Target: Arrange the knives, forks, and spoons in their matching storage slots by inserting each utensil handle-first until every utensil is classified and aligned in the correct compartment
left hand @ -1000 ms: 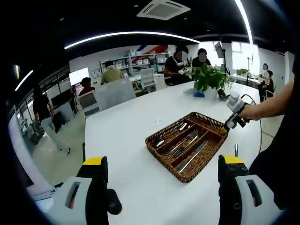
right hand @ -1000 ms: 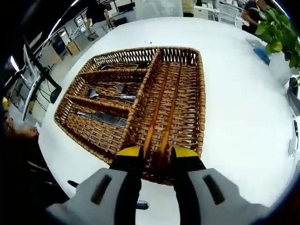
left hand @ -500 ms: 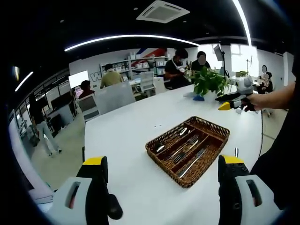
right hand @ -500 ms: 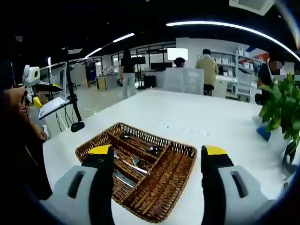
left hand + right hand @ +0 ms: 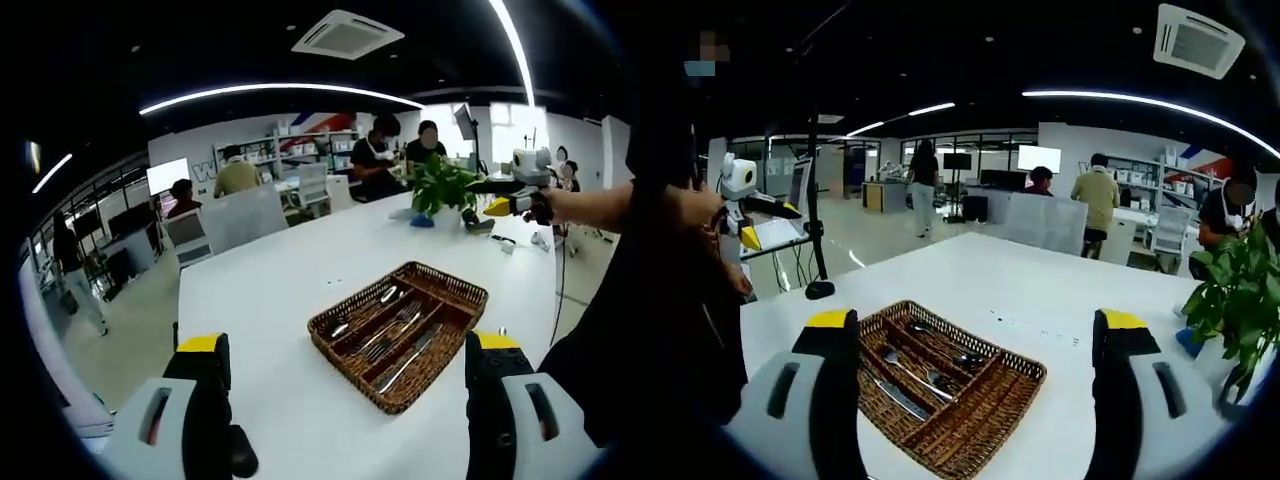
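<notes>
office, dark ceiling | strip lights (image 5: 280,90) | AC vent (image 5: 347,34) | shelves (image 5: 300,135) | potted plant (image 5: 1230,290)

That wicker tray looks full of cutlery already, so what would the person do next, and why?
Probably just rest. The wicker tray already holds spoons, forks and a knife in separate slots, and both the left gripper and right gripper are open, holding nothing.

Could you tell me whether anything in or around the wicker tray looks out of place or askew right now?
Nothing stands out. The wicker tray sits flat on the white table, with the utensils lying lengthwise inside its narrow compartments and none sticking over the rim. Both grippers, left gripper and right gripper, are open and raised clear.
</notes>
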Motion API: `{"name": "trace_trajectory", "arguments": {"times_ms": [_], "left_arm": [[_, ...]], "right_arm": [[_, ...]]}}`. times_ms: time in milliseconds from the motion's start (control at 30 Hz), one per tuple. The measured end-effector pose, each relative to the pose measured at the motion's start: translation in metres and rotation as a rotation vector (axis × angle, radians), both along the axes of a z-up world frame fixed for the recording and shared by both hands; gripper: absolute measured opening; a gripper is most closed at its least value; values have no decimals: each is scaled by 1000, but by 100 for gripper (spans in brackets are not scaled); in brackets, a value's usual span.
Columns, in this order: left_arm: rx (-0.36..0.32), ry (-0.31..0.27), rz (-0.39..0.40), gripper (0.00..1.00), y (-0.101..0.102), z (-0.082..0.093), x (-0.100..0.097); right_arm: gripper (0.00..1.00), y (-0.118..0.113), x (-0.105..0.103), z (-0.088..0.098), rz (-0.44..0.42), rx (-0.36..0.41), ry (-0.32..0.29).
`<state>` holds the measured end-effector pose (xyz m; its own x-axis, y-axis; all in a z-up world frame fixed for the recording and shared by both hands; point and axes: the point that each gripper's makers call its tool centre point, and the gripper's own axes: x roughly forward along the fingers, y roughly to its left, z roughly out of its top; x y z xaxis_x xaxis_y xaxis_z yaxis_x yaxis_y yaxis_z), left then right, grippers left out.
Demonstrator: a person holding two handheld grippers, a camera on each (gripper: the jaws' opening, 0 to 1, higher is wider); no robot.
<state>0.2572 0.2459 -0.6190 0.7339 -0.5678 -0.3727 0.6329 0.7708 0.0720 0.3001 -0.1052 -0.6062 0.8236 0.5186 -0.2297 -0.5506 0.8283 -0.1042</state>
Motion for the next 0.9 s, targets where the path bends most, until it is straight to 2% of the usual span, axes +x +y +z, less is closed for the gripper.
{"name": "trace_trajectory", "arguments": {"times_ms": [100, 167, 233, 300, 367, 500, 600, 667, 700, 833, 900], "left_arm": [[-14, 11, -15, 99, -4, -1, -2], [-12, 10, -22, 99, -7, -3, -4], [-20, 3, -35, 99, -9, -2, -4], [-30, -5, -44, 99, -10, -1, -4], [-40, -8, -53, 99, -12, 1, -6], [-39, -12, -60, 99, -16, 4, -10], [-30, -9, -62, 99, -20, 5, -13], [-26, -10, -65, 99, -24, 6, -14], [-21, -11, -61, 99, -27, 7, -14], [-21, -11, -38, 99, -32, 11, -15], [-20, -16, -54, 99, -38, 14, -19]], "right_arm": [[95, -5, -10, 0, -22, 17, 30], [94, -13, -17, -7, -65, 10, 84], [100, -12, -24, -10, -65, 3, 111], [100, -17, -32, -19, -80, -48, 155], [100, -14, -40, -17, -70, -59, 140], [100, -12, -51, -17, -67, -58, 155], [100, -16, -55, -14, -80, -70, 107], [100, -16, -57, -18, -61, -69, 124], [100, -10, -62, -19, -23, -47, 127], [100, -16, -66, -8, -28, -16, 111], [99, -20, -66, -1, -35, -21, 84]]}}
